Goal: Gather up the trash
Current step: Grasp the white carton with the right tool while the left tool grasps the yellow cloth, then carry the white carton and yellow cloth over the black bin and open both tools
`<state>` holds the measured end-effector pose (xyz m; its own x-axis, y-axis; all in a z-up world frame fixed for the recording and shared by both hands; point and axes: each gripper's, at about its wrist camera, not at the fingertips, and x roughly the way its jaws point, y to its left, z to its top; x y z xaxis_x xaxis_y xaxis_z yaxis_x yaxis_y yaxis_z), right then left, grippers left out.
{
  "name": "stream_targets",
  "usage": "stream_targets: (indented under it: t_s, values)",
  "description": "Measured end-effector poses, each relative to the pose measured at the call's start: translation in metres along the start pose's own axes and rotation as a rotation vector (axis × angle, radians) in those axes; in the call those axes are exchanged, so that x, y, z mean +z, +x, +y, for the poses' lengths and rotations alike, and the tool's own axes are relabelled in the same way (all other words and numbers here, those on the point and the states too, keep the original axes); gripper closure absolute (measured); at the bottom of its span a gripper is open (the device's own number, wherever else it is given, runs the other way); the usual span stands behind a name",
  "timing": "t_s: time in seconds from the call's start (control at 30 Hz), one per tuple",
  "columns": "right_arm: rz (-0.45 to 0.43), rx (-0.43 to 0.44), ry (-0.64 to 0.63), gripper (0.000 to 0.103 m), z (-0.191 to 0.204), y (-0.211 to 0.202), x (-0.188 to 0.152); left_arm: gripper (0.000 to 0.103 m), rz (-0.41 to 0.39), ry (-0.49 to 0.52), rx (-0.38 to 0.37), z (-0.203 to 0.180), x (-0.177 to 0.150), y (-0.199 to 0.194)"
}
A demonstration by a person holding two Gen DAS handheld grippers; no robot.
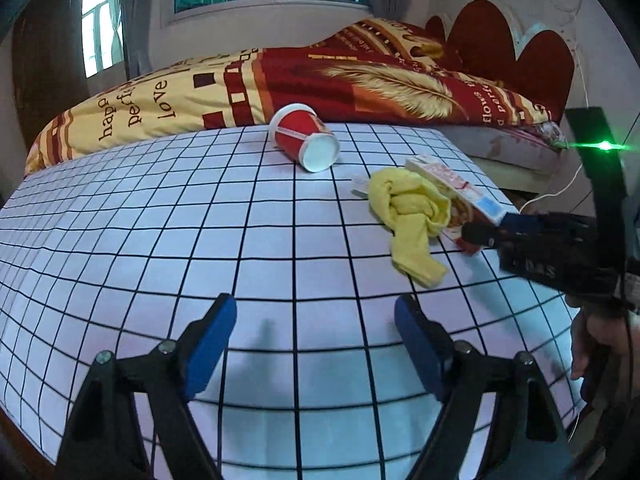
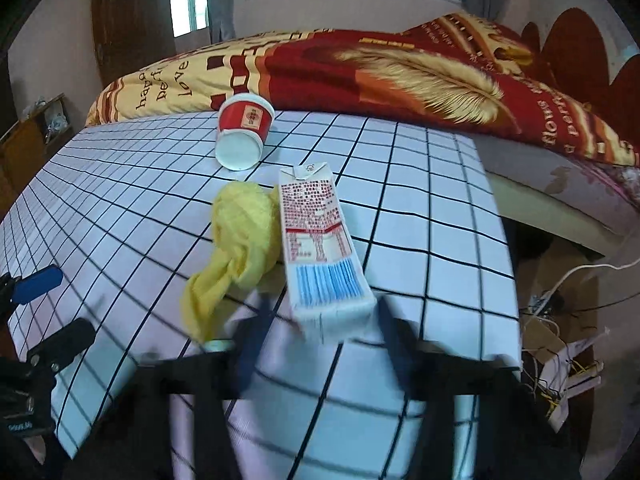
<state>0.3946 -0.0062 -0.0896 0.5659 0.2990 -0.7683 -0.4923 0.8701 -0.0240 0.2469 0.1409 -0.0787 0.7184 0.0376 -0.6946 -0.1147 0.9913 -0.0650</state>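
Nothing looks collected yet: the right gripper closes around the near end of the carton, whether its pads already press I cannot tell, while the left gripper hovers open and empty, and the red cup lies at the far edge beside the yellow cloth.

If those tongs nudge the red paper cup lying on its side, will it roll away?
Probably. The red paper cup lies on its side on the flat checked tablecloth, so it could roll. Being tapered, it would likely curve rather than go straight. It looks empty, so light and easily crushed.

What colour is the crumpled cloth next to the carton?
Yellow cloth, clearest in the right wrist view.
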Motion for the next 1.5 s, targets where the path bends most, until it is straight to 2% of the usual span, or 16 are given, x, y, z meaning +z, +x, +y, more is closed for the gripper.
stream_targets:
  t_s: [0.13, 0.43, 0.67, 0.77, 0.8, 0.87, 0.9, 1.0, 1.2, 1.5]
  values:
    - [-0.049, -0.033, 0.056, 0.067, -0.021, -0.01, -0.002, 0.024, 0.013, 0.003, -0.022, -0.005, 0.005, 0.012]
    - [-0.06, -0.058, 0.094, 0.067, -0.054, -0.022, -0.022, 0.025, 0.005, 0.064, -0.075, -0.052, 0.03, 0.032]
    - [-0.081, -0.058, 0.121, 0.067, -0.074, -0.036, -0.033, 0.025, 0.024, 0.076, -0.085, -0.076, 0.052, 0.055]
    - [-0.085, -0.057, 0.12, 0.067, -0.076, -0.04, -0.036, 0.026, 0.063, 0.09, -0.054, -0.083, 0.058, 0.07]
    - [-0.086, -0.052, 0.12, 0.067, -0.077, -0.041, -0.037, 0.028, 0.067, 0.088, -0.049, -0.084, 0.059, 0.073]
    - [-0.088, -0.047, 0.116, 0.067, -0.077, -0.043, -0.039, 0.045, 0.093, 0.079, -0.016, -0.081, 0.06, 0.081]
    - [-0.088, -0.044, 0.113, 0.067, -0.077, -0.044, -0.039, 0.057, 0.103, 0.065, -0.032, -0.078, 0.06, 0.084]
    - [-0.091, -0.04, 0.106, 0.067, -0.075, -0.047, -0.041, 0.076, 0.089, 0.031, -0.076, -0.066, 0.06, 0.079]
    - [-0.101, -0.051, 0.126, 0.067, -0.069, -0.061, -0.046, 0.078, 0.053, 0.037, -0.098, -0.05, 0.045, 0.048]
    - [-0.123, 0.008, 0.142, 0.067, -0.011, -0.085, -0.08, 0.078, 0.018, 0.102, -0.056, -0.04, 0.009, 0.004]
